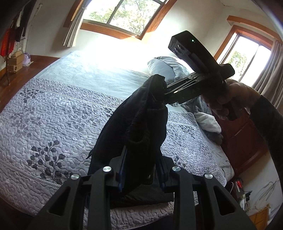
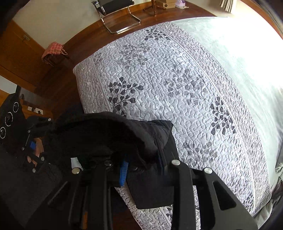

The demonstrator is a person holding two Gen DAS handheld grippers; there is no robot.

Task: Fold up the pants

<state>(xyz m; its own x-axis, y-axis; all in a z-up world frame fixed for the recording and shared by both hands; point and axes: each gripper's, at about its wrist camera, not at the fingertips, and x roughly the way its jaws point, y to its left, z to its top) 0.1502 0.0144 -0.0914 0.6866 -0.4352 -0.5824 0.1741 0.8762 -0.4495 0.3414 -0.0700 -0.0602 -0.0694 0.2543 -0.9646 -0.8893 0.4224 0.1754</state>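
Observation:
Black pants (image 1: 139,123) hang in the air above the near edge of a bed. My left gripper (image 1: 141,159) is shut on the lower bunch of the fabric. My right gripper (image 1: 163,90), seen in the left wrist view, is shut on the upper end of the pants. In the right wrist view the pants (image 2: 123,134) drape over my right gripper (image 2: 141,164) and hide its fingertips. The left gripper (image 2: 31,146) shows there at the left, holding the other end. A lower part of the pants (image 2: 153,192) rests on the quilt.
The bed has a grey quilted cover (image 1: 53,123) with leaf prints. Pillows and a rumpled grey blanket (image 1: 199,106) lie at the head. A wooden nightstand (image 1: 247,141) stands beside the bed. A metal chair (image 2: 116,12) and a red checked basket (image 2: 53,53) stand on the wooden floor.

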